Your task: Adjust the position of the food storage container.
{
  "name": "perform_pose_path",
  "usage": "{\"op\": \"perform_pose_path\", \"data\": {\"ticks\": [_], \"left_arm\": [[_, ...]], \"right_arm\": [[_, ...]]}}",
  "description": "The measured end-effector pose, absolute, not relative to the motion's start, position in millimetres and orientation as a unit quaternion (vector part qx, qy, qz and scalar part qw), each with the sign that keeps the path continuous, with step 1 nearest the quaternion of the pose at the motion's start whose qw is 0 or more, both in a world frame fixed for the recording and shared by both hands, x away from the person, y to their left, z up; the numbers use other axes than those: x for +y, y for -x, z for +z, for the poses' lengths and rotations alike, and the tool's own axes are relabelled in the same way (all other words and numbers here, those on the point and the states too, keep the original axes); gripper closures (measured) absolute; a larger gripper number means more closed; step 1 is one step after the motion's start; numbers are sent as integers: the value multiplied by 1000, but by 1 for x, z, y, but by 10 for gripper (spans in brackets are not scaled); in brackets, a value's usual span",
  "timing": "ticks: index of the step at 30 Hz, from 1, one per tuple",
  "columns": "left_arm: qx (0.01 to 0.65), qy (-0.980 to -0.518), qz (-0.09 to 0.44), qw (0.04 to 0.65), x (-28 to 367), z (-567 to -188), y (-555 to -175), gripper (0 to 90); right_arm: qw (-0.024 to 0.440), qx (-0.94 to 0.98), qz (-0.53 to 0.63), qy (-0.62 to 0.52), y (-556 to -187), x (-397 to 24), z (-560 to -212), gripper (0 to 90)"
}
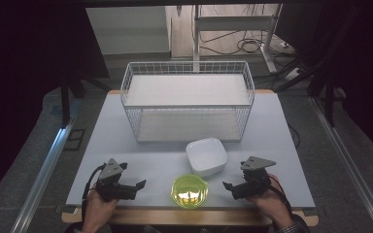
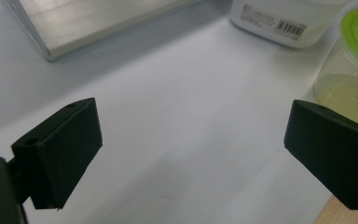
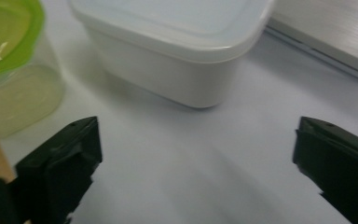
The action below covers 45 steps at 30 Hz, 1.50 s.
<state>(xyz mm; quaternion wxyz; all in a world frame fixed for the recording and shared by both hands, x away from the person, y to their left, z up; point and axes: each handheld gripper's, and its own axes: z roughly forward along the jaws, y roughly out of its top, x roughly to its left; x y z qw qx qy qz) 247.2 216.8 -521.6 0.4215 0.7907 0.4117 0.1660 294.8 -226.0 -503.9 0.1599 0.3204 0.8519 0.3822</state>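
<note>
High view shows the left gripper (image 1: 141, 185) and the right gripper (image 1: 227, 187) resting near the front edge of the table (image 1: 281, 145), each pointing inward at the green-lidded tub (image 1: 189, 191) that stands between them, with a gap on both sides. Both sets of jaws stand wide apart and hold nothing. Just behind the tub, almost touching it, sits the white box (image 1: 205, 155), and farther back the wire basket (image 1: 187, 99) stands empty.

To do the pickup well, I would bring one gripper in level and close on the tub's wall below the lid rim, keeping clear of the box.

The tub is round, clear, thin plastic with a glossy lime lid, probably slippery and a little springy. The box is matte white, square with rounded corners, and carries a barcode label on one side. The tabletop is smooth and pale.
</note>
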Motion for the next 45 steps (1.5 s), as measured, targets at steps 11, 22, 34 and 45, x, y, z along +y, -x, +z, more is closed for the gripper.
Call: {"op": "perform_pose_path", "data": {"ticks": [11, 22, 34, 45], "left_arm": [[402, -806, 167, 402, 205, -517, -242, 18], [391, -810, 173, 402, 199, -508, -237, 95], [334, -812, 145, 456, 171, -487, -222, 635], [289, -827, 70, 476, 108, -485, -218, 897]], "right_arm": [[144, 844, 371, -359, -294, -225, -497, 166], [124, 841, 381, -364, -293, -225, -493, 286], [131, 847, 373, -356, -293, -224, -494, 286], [141, 847, 364, -361, -295, -226, -496, 277]]}}
